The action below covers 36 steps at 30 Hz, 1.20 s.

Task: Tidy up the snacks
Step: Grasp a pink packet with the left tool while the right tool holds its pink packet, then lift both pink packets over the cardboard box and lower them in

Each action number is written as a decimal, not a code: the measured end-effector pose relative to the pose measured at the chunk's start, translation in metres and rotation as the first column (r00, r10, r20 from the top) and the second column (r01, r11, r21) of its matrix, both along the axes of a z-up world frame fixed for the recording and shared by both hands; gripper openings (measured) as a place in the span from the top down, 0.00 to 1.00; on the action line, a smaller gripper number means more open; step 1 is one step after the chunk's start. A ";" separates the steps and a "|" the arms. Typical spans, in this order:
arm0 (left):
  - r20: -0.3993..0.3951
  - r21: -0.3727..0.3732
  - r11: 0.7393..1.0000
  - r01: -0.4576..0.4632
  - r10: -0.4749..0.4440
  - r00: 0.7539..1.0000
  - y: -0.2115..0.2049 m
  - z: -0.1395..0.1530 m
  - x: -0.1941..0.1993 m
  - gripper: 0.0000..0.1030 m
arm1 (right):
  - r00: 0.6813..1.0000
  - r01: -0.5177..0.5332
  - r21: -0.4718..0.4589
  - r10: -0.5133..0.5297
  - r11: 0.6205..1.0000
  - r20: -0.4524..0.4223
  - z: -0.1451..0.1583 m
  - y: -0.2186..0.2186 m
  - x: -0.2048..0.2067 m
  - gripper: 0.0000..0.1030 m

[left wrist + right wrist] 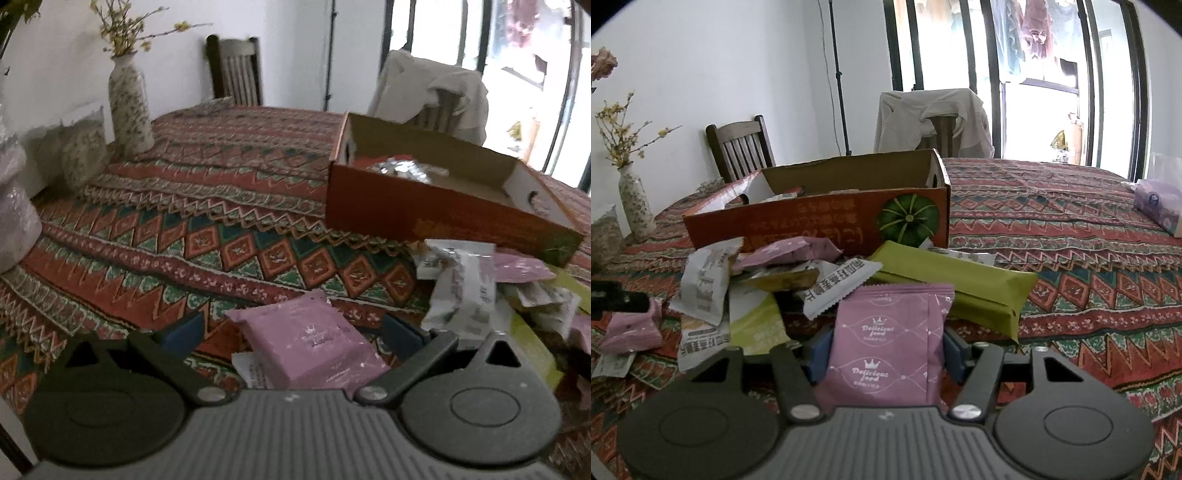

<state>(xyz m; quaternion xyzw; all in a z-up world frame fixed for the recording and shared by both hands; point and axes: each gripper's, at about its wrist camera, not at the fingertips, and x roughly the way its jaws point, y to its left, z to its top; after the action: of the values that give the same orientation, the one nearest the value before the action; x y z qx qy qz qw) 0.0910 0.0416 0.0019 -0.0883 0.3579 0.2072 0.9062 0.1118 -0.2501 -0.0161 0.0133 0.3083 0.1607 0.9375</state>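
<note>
Over table, L hand-held gripper [291, 328] angled down, jaws apart; R hand-held gripper [882, 350] clamps purple packet [886, 339].

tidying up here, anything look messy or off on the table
Yes. Most snack packets lie in a jumbled heap on the tablecloth in front of the cardboard box, overlapping at odd angles, rather than inside it. The box sits askew to the cloth's stripes, and its left end flap hangs open.

Matt orange cardboard box [820, 218]; woven patterned cloth table cover [1071, 229]; smooth pink plastic snack packet [890, 339]; crinkled silver foil wrapper [402, 168].
</note>
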 end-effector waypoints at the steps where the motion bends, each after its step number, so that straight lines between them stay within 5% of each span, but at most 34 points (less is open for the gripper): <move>1: -0.018 0.013 1.000 -0.017 0.017 1.000 -0.002 -0.003 0.004 0.00 | 1.000 0.002 0.002 -0.002 1.000 0.000 0.000 -0.001 0.000 0.42; 3: -0.040 0.031 0.999 -0.022 0.023 0.999 -0.005 -0.010 0.010 0.01 | 1.000 0.006 0.005 -0.006 1.000 0.000 0.000 -0.003 0.000 0.42; 10: -0.020 0.046 0.996 0.080 -0.079 0.997 -0.012 -0.016 0.005 0.34 | 1.000 0.011 0.012 -0.011 1.000 -0.001 -0.001 -0.006 0.001 0.42; 25: 0.132 0.029 0.988 0.154 -0.156 0.979 0.000 0.007 -0.014 0.36 | 0.999 0.021 0.015 -0.021 1.000 0.033 0.008 -0.008 -0.005 0.42; 36: 0.252 0.052 0.976 0.211 -0.217 0.943 -0.004 0.040 0.004 0.36 | 0.990 0.014 0.021 -0.016 1.000 0.142 0.037 -0.001 0.004 0.42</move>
<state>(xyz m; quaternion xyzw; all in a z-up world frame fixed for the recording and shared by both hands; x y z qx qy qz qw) 0.0951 0.0374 0.0421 -0.0637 0.2428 0.0988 0.9629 0.1155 -0.2510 0.0206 0.0137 0.2391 0.1573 0.9581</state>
